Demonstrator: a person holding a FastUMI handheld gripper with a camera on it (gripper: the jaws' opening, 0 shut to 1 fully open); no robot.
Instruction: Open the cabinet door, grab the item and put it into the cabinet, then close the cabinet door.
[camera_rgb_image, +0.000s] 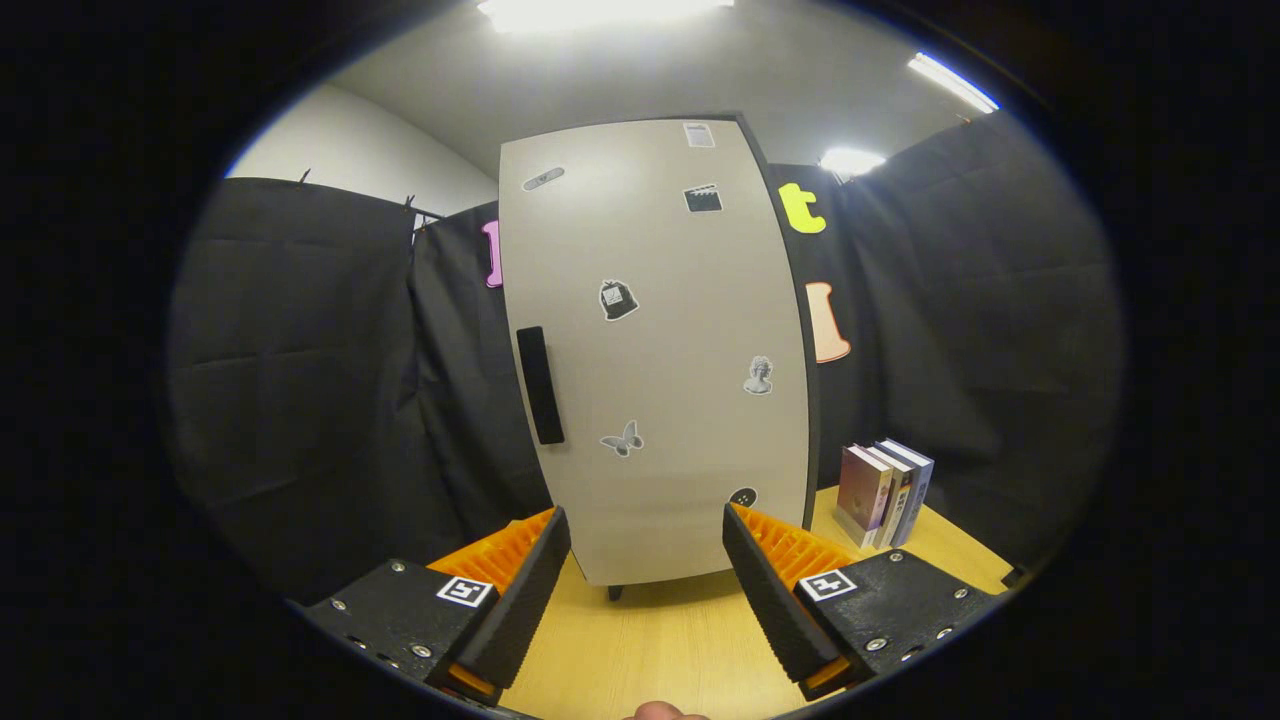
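A tall beige cabinet (655, 350) stands on the wooden table (660, 640), straight ahead of my fingers. Its door is shut and carries several small stickers. A black vertical handle (540, 385) sits on the door's left side. Three upright books (885, 493) stand on the table just right of the cabinet. My gripper (647, 530) is open, a short way before the cabinet's lower front, with nothing between the fingers.
Black cloth walls close in the booth behind and on both sides of the cabinet. The table's front strip lies between my fingers and the cabinet's feet. A fingertip (660, 712) shows beneath the gripper.
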